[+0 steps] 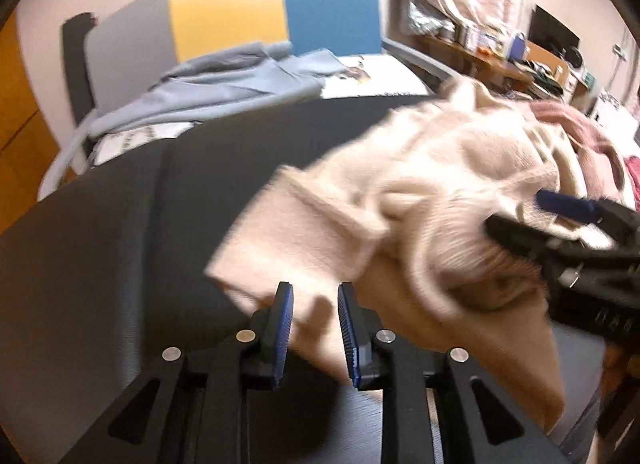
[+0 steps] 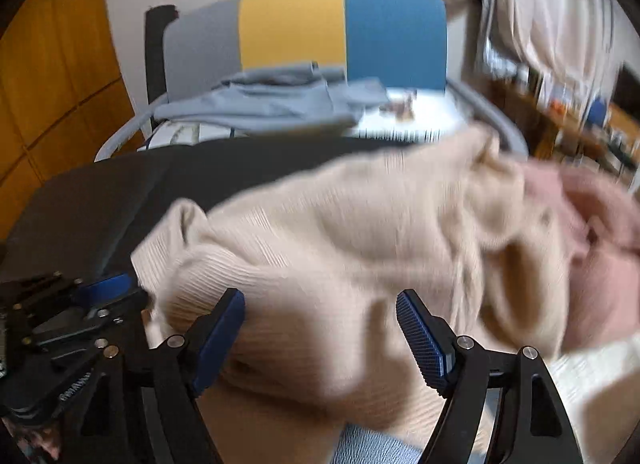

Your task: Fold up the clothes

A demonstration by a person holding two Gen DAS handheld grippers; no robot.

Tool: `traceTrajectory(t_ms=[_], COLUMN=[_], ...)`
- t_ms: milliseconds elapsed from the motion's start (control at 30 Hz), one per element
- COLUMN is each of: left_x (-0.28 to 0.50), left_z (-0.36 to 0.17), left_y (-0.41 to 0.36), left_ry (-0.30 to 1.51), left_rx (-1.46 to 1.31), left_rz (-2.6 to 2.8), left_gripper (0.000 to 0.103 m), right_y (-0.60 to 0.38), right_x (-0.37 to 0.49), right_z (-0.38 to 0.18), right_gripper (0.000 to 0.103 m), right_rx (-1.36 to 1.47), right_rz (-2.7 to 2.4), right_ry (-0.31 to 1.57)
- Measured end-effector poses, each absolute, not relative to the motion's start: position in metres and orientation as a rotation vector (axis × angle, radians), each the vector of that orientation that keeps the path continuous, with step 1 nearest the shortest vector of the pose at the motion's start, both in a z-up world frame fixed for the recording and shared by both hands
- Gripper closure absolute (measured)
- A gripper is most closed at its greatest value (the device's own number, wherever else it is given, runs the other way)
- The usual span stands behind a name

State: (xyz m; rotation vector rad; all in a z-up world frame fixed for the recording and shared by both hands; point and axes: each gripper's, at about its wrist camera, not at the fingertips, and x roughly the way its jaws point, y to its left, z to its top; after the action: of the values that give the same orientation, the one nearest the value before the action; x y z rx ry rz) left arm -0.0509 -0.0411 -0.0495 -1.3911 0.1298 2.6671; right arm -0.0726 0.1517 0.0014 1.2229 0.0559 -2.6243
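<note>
A cream ribbed sweater lies bunched on a dark grey surface; it also fills the right wrist view. My left gripper has its blue pads a narrow gap apart, with a cream fold lying between them; it shows at the left of the right wrist view. My right gripper is open wide over the sweater's ribbed fold, and shows at the right of the left wrist view. Both views are motion-blurred.
A pink garment lies beside the sweater on the right. A light blue garment lies on a chair with a grey, yellow and blue back behind the surface. A cluttered desk stands far right.
</note>
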Motion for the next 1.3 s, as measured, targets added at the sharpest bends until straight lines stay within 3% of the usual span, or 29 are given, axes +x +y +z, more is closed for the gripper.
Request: traceTrajectory(t_ms=[100,200,267,300,333,467,533,600,633,733,767,800,867,900,933,1000,1167,1300], left_x=[-0.056,-0.054,-0.049,-0.048,-0.047,-0.045,-0.045,-0.050,-0.055,-0.078,-0.081,-0.081,-0.079,-0.078,-0.077,-0.076,-0.072,-0.070], left_z=[-0.063,-0.079,-0.082,-0.083,-0.084,-0.075,-0.064,-0.058,-0.059,-0.076,-0.080,-0.080,-0.087,-0.089,-0.090,-0.091,-0.083,-0.079], left_y=[-0.018,-0.001,0.004,0.006,0.007,0.003,-0.005,-0.014,-0.020,-0.032,-0.031,-0.024,-0.007,-0.001,0.003,0.005,-0.014,-0.037], left_ry=[0.194,0.321,0.374,0.391,0.398,0.353,0.361,0.418,0.428,0.413,0.438,0.508,0.686,0.747,0.759,0.718,0.524,0.495], left_rx=[-1.416,-1.417,-1.370,-1.358,-1.350,-1.320,-1.267,-1.253,-1.272,-1.415,-1.400,-1.345,-1.284,-1.261,-1.250,-1.230,-1.253,-1.292], left_rz=[2.623,2.614,2.635,2.638,2.639,2.667,2.721,2.783,2.801,2.751,2.746,2.753,2.764,2.766,2.751,2.731,2.713,2.725], left_gripper=[0.080,0.080,0.079,0.079,0.078,0.078,0.078,0.078,0.076,0.074,0.074,0.074,0.073,0.076,0.090,0.097,0.101,0.102], right_y=[0.161,0.163,0.165,0.166,0.166,0.174,0.178,0.178,0.177,0.167,0.164,0.162,0.160,0.159,0.157,0.153,0.149,0.137], right_x=[-0.074,-0.075,-0.076,-0.075,-0.075,-0.072,-0.064,-0.054,-0.052,-0.059,-0.061,-0.063,-0.067,-0.066,-0.065,-0.062,-0.056,-0.057], right_z=[-0.014,-0.024,-0.025,-0.024,-0.021,-0.008,-0.002,0.002,0.001,-0.016,-0.022,-0.028,-0.040,-0.039,-0.036,-0.032,-0.025,-0.020], right_gripper=[0.026,0.044,0.061,0.074,0.079,0.074,0.038,0.017,0.017,0.021,0.027,0.042,0.050,0.058,0.066,0.072,0.074,0.075], right_rx=[1.264,1.270,1.269,1.264,1.255,1.227,1.222,1.195,1.202,1.294,1.325,1.348,1.361,1.347,1.337,1.322,1.327,1.326], right_rz=[-2.589,-2.564,-2.568,-2.579,-2.592,-2.608,-2.607,-2.617,-2.615,-2.582,-2.570,-2.555,-2.533,-2.543,-2.552,-2.566,-2.559,-2.518], right_ry=[-0.024,-0.105,-0.134,-0.136,-0.137,-0.217,-0.193,-0.127,-0.101,-0.047,-0.029,-0.036,-0.101,-0.104,-0.085,-0.054,-0.072,-0.111])
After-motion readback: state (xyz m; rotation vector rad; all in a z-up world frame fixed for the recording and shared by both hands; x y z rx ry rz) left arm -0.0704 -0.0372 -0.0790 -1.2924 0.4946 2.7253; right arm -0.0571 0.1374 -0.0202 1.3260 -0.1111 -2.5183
